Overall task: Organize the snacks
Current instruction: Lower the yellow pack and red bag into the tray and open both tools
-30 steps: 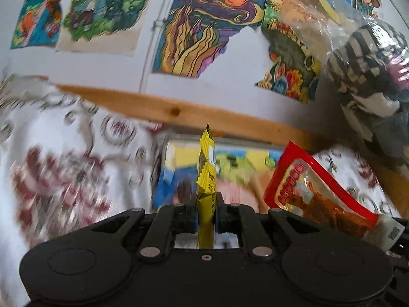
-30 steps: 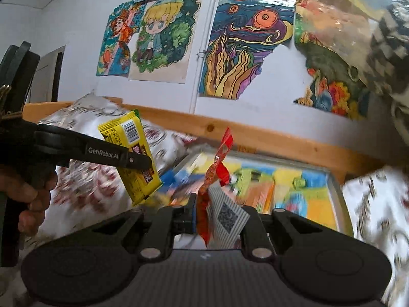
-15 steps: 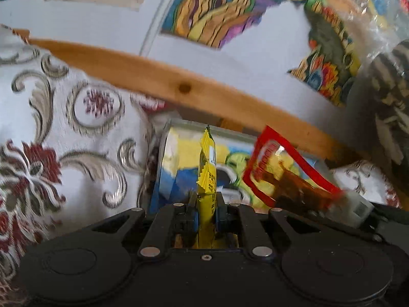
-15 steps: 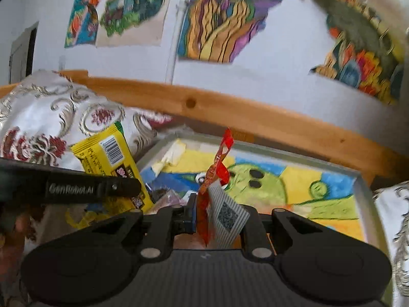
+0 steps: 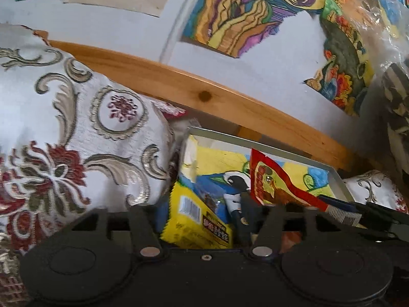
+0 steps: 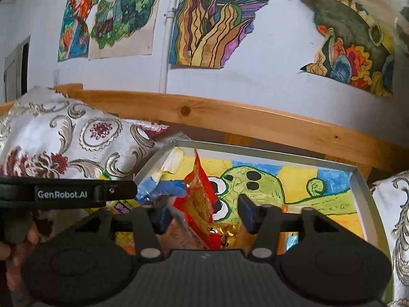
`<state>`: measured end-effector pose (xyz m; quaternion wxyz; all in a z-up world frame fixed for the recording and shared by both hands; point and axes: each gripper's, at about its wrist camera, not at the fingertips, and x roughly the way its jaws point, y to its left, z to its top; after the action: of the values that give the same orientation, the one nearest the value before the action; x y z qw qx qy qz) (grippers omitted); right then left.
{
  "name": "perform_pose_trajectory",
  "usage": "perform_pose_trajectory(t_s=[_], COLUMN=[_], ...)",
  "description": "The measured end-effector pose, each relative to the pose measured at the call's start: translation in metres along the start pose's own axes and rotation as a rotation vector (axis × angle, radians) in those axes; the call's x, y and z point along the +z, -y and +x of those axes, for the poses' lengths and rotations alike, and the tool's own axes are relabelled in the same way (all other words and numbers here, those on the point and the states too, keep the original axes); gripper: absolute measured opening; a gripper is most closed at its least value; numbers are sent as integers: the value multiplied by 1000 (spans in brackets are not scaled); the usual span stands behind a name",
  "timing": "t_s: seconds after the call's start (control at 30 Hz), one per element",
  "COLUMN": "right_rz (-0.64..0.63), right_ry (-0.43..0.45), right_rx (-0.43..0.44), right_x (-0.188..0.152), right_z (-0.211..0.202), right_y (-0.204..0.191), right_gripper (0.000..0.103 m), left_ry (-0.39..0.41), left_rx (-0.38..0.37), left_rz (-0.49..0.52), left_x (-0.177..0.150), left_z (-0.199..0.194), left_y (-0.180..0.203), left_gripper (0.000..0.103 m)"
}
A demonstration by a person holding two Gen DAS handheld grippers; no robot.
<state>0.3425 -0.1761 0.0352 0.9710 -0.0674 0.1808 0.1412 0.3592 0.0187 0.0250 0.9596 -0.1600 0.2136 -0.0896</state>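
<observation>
Hovering over the grey tray (image 6: 363, 186), both claws stand spread with nothing pinched. The left claw (image 5: 196, 220) is above the tray's near left corner, where the yellow snack packet (image 5: 189, 220) lies flat between its fingers. The right claw (image 6: 202, 217) sits nearer the middle; the red snack pouch (image 6: 199, 194) stands loose in its gap on the painted tray bottom. A patterned cushion (image 5: 64, 133) presses against the tray's left edge, below a wooden rail (image 6: 230, 117).
</observation>
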Motion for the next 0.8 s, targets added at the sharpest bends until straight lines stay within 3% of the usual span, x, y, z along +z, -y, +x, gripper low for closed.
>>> perform_pose_trajectory(t_s=[0.07, 0.23, 0.53, 0.8], right_rz=[38, 112, 150, 142], right_ry=[7, 41, 106, 138], right_rx=[27, 27, 11, -10], right_x=[1, 8, 29, 33], right_z=[-9, -36, -89, -144], right_y=[5, 16, 20, 19], right_gripper=[76, 84, 103, 103], left_ry=[0, 25, 88, 122], left_rx=[11, 32, 60, 75], left_rz=[-8, -52, 3, 96], left_x=[-1, 2, 20, 19], left_z=[-6, -28, -78, -130], left_y=[-2, -6, 17, 41], left_gripper=[78, 96, 102, 102])
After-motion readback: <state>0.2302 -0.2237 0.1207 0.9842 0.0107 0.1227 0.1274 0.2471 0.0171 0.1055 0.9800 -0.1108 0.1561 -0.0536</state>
